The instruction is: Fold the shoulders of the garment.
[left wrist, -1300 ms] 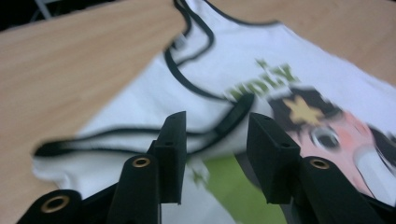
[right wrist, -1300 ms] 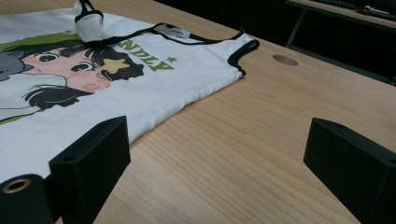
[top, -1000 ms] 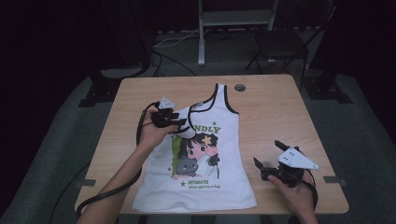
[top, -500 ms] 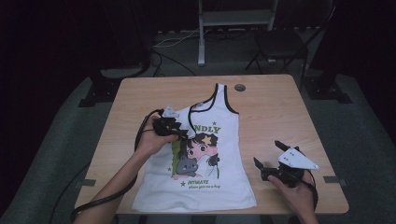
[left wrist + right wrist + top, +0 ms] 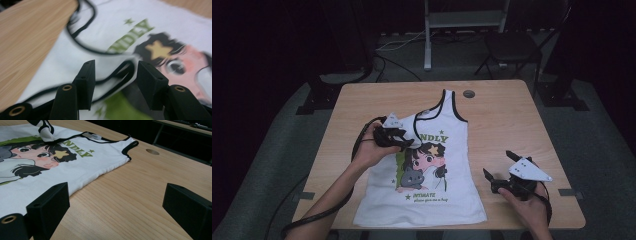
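Tank top [image 5: 427,175] lay flat on tabletop [image 5: 502,115], long axis running away from person. Left tool [image 5: 404,141] over folded-in strap [image 5: 120,75] — jaws just opening, strap loose between. Right tool [image 5: 502,170] spread, idle beside hem — farther off.

The left forearm comes in from about seven o'clock, its hand wrapped round the left gripper [image 5: 394,136] near the centre of the high view. The jaws point toward three o'clock and have just been opening, with a fold of cloth between them. The right hand [image 5: 524,207] holds the right gripper [image 5: 498,165] at five o'clock, jaws wide apart, aimed toward ten o'clock.
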A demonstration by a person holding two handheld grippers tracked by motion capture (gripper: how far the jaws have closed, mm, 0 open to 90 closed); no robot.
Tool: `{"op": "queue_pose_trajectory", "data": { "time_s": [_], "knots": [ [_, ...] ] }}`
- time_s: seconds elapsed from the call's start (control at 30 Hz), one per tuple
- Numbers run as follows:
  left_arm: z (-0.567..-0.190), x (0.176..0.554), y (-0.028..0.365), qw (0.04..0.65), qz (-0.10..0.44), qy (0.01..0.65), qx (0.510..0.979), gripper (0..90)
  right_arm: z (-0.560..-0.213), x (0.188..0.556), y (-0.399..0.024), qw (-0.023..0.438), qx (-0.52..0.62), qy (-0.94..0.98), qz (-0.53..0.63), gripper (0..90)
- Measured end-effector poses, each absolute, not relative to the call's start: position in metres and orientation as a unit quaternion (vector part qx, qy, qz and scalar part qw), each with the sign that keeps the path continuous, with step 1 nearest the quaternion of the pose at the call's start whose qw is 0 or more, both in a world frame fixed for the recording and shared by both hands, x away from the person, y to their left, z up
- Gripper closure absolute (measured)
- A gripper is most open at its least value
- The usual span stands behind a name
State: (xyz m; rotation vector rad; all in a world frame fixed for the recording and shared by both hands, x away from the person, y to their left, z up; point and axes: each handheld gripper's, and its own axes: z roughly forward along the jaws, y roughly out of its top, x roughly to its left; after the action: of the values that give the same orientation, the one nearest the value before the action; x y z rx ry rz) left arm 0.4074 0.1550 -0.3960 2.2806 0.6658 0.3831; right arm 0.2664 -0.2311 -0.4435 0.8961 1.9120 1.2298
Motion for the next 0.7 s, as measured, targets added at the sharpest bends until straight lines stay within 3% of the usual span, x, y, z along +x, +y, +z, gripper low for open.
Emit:
{"op": "queue_pose_trajectory", "data": {
  "time_s": [0.23, 0.5, 0.7],
  "knots": [
    [-0.408, 0.410, 0.144, 0.335, 0.140, 0.239, 0.901, 48.9, -0.443, 0.266, -0.232, 0.339, 0.346, 0.735, 0.474, 6.6],
    [-0.406, 0.415, 0.145, 0.342, 0.151, 0.232, 0.898, 82.3, -0.443, 0.266, -0.232, 0.341, 0.346, 0.734, 0.475, 6.6],
    [-0.400, 0.418, 0.148, 0.366, 0.157, 0.245, 0.884, 87.0, -0.443, 0.266, -0.232, 0.342, 0.345, 0.734, 0.474, 6.6]
  ]
}}
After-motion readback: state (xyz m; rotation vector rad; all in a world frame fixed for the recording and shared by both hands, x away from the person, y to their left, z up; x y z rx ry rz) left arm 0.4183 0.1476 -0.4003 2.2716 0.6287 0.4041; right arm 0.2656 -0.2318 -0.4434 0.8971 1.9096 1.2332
